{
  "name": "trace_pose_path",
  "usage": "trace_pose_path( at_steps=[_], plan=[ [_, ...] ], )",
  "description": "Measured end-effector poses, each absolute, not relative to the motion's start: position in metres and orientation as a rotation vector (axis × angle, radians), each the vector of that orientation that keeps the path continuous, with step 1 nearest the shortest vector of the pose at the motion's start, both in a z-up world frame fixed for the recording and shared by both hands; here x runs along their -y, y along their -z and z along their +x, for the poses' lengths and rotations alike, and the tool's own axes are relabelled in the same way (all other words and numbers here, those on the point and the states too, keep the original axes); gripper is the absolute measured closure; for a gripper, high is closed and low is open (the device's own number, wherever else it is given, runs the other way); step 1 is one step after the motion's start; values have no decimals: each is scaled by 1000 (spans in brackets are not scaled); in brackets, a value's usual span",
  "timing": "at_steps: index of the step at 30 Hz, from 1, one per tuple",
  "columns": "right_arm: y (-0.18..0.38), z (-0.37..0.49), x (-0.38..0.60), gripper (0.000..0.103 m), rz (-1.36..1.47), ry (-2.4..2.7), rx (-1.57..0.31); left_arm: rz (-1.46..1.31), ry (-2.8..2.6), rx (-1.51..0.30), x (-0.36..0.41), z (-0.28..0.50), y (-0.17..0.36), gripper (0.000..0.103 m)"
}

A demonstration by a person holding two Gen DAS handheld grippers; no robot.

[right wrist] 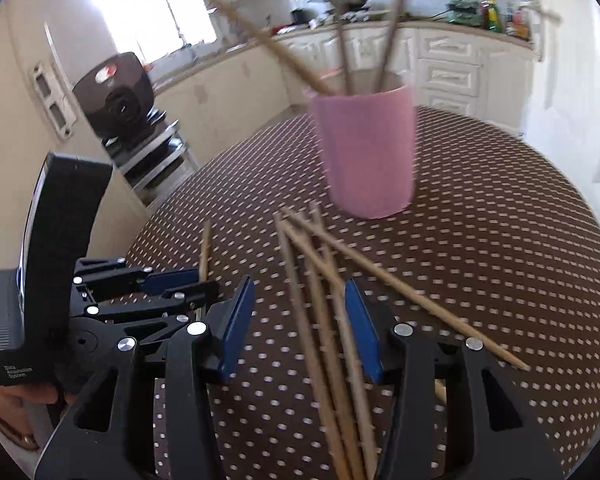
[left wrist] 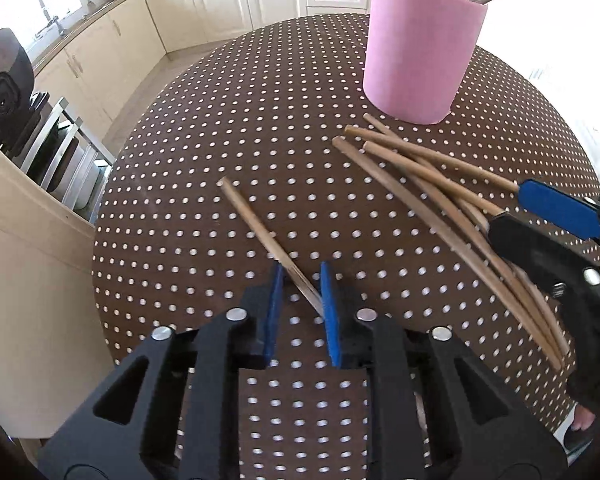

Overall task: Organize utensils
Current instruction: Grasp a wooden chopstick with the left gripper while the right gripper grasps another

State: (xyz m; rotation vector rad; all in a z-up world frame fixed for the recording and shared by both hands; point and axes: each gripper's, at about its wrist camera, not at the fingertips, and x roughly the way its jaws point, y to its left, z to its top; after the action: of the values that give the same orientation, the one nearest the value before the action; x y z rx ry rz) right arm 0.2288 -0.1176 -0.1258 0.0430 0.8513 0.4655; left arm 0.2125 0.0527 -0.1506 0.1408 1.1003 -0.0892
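Lying alone on the dotted table [left wrist: 204,128], one stick [left wrist: 256,228] is being framed by the left tongs [left wrist: 302,280]. Its long way is running from the near end, down between the blue pads [left wrist: 329,304], up and to the left, away from the tongs. The pads are being brought close together around that near end, but a small gap is being seen beside the stick in the left view, so it cannot be told whether the stick is truly being pinched yet.

The pink cup [left wrist: 416,52] is being seen farther off, up and to the right of this stick, with a few sticks already standing in it. So the stick is likely needing to be lifted and swung that way, tip first.

The pile of sticks [right wrist: 324,304] is being kept on the right side, just in front of the cup. The right tongs [right wrist: 300,320] are being held spread over the pile, with several sticks passing between the pads and none being squeezed. The pile is running toward the cup, and the right tongs are being held nearer to it than the left.
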Motion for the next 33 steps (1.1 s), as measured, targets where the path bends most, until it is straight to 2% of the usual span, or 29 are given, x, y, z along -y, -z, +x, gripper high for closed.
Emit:
trace_pose_path(
  at_steps=[3, 11, 21, 26, 29, 33],
  plan=[
    [129, 233, 103, 59, -14, -482, -875, 131, 114, -1105, -64, 214, 151, 88],
    [140, 256, 82, 70, -76, -486, -971, 87, 150, -1117, -72, 220, 155, 88],
    [147, 284, 74, 72, -74, -493, -1065, 81, 164, -1117, -69, 237, 158, 88],
    [147, 292, 65, 86, -90, -484, -1087, 61, 168, -1117, -63, 242, 155, 89],
    [148, 292, 63, 96, -98, -485, -1100, 26, 172, -1114, -65, 247, 155, 94],
    [147, 292, 60, 98, -78, -498, -1095, -18, 201, -1104, -68, 247, 152, 96]
  ],
)
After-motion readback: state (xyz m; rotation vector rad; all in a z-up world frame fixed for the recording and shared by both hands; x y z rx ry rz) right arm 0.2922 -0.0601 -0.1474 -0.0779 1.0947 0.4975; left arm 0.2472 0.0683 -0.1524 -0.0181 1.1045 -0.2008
